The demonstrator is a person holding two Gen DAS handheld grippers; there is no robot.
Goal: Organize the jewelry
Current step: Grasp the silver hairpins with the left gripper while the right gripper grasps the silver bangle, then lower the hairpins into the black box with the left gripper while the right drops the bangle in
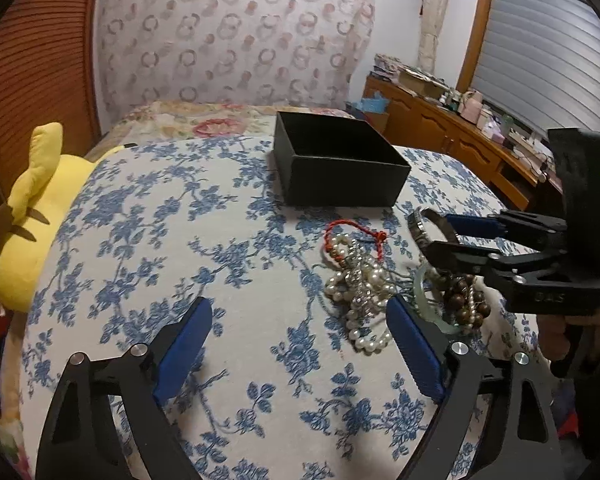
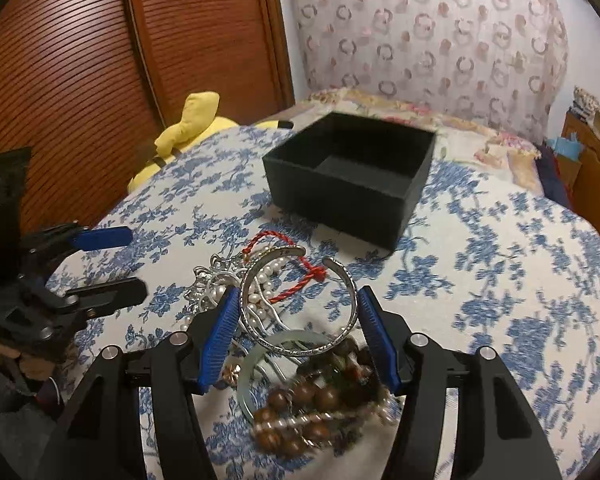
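A heap of jewelry lies on the blue-flowered cloth (image 1: 180, 240): pearl strands (image 1: 360, 288), a red cord (image 1: 356, 228), brown wooden beads (image 2: 300, 400) and a pale green bangle (image 2: 252, 368). Above the heap a silver cuff bangle (image 2: 300, 308) sits tilted between the blue pads of my right gripper (image 2: 300, 320), which touch it on both sides. The left wrist view shows this gripper (image 1: 432, 232) at the right with the cuff (image 1: 418, 224) at its tips. My left gripper (image 1: 300, 344) stands open over bare cloth, left of the pearls. An open, empty black box (image 2: 332, 200) stands behind the heap.
A yellow plush toy (image 1: 32, 216) lies at the cloth's left edge beside brown slatted doors (image 2: 100, 60). A patterned curtain hangs behind the bed. A cluttered wooden dresser (image 1: 440, 120) runs along the right. A hand (image 1: 560, 328) holds the right gripper's handle.
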